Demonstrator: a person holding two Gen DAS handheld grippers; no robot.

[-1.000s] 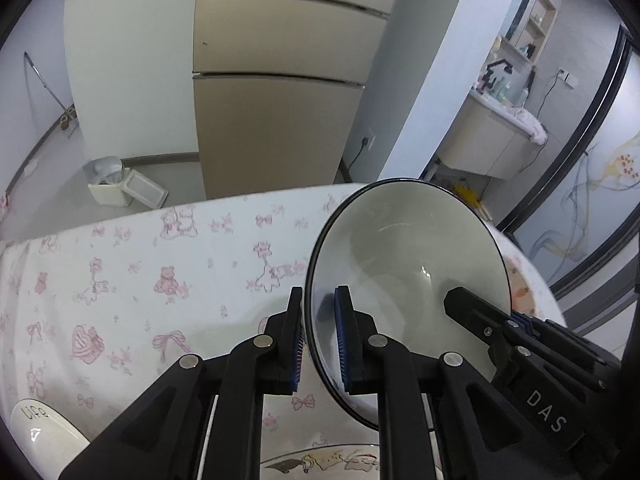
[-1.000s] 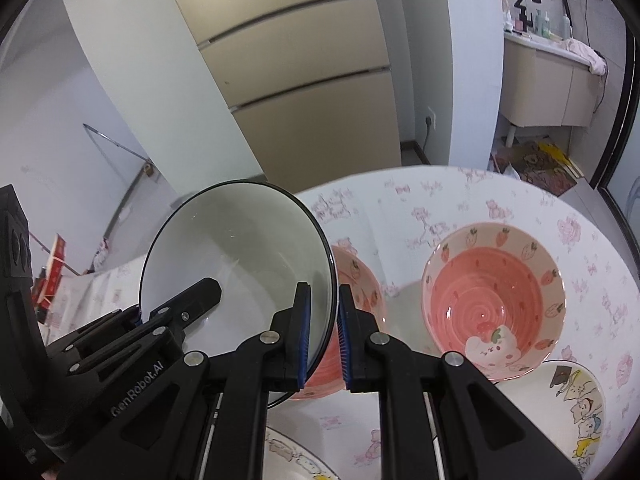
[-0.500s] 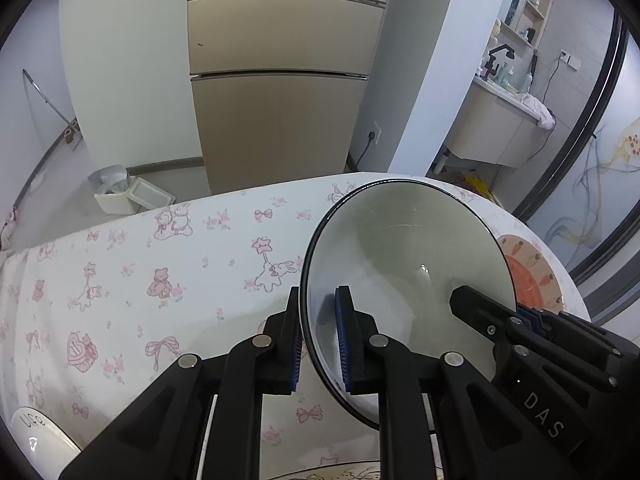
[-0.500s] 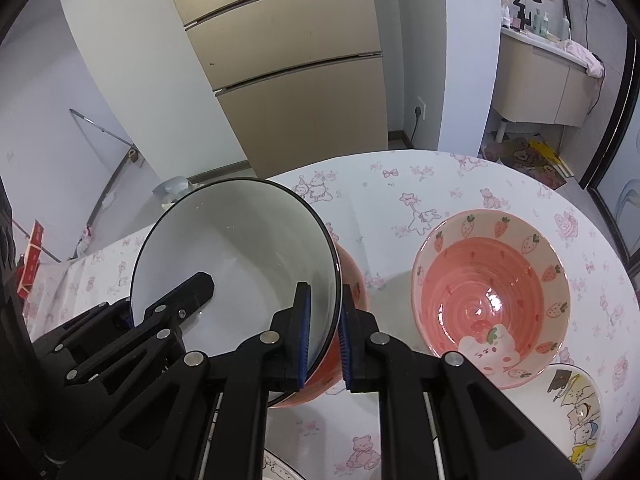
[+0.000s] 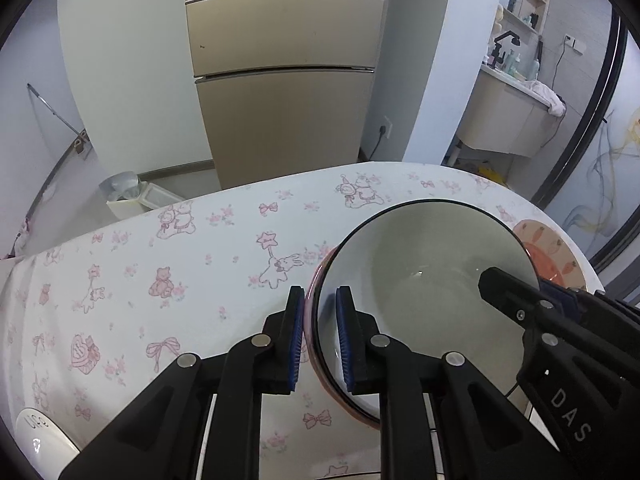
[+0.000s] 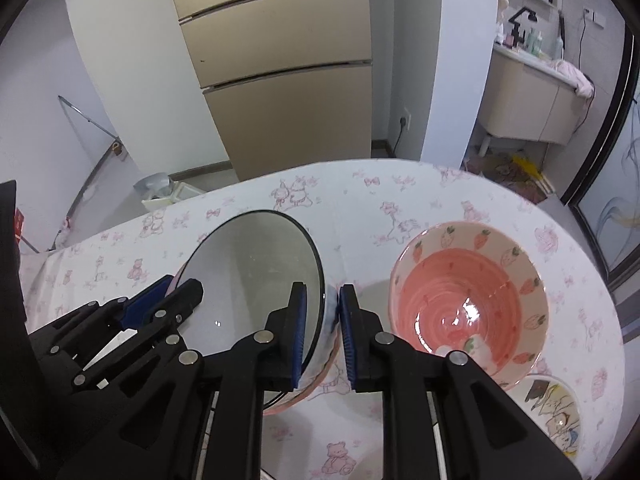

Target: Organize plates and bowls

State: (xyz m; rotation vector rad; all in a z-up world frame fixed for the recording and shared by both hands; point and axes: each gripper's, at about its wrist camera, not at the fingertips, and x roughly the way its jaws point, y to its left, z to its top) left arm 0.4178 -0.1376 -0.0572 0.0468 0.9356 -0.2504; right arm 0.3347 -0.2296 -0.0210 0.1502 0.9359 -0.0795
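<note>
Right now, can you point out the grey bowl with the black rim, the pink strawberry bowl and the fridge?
grey bowl (image 6: pixel 256 280): right wrist view, on its inner wall.
pink strawberry bowl (image 6: pixel 468 304): right wrist view, on its pink inside.
fridge (image 5: pixel 288 120): left wrist view, on its lowest door.

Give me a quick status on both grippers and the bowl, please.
Left gripper and right gripper both clamp the grey bowl's rim. Bowl sits nested in a pink bowl. Strawberry bowl close alongside.
</note>
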